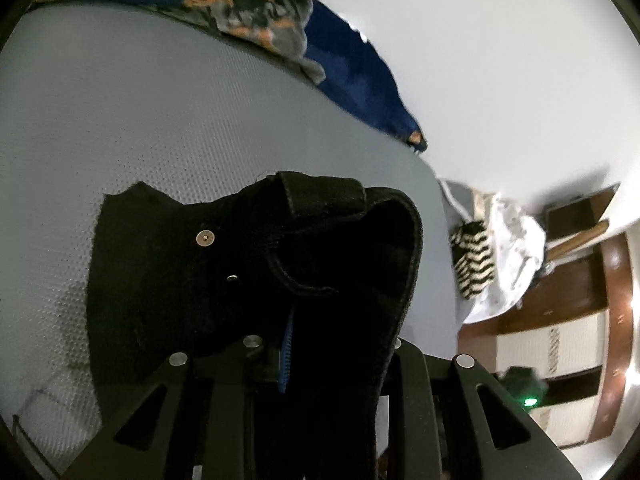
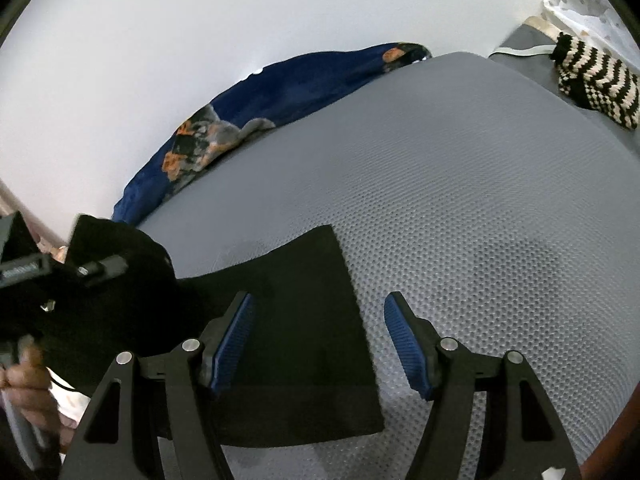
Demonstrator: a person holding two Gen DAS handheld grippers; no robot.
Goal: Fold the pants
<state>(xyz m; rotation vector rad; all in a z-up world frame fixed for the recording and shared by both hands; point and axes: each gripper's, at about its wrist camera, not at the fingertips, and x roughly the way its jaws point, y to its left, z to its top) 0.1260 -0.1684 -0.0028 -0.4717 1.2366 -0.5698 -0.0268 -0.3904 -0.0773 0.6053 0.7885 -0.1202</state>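
Note:
The black pants [image 1: 240, 272] hang bunched from my left gripper [image 1: 324, 356], which is shut on the waist end; a metal button and a rivet show on the cloth, which hides most of the fingers. That end is lifted above the grey mattress [image 1: 140, 120]. In the right wrist view the rest of the pants [image 2: 304, 320] lies flat on the mattress [image 2: 480, 220], with a straight edge at the right. My right gripper [image 2: 320, 344] hovers over that edge, open, with nothing between its blue pads [image 2: 234, 344]. A hand [image 2: 24, 380] with the left gripper [image 2: 24, 272] is at the left.
A dark blue blanket [image 2: 280, 92] with an orange and grey print lies along the white wall at the mattress's far edge. A black-and-cream striped cloth [image 2: 592, 80] and a white spotted cloth [image 2: 588, 4] lie at the far right corner. Brown and white cupboards [image 1: 568, 320] stand beyond.

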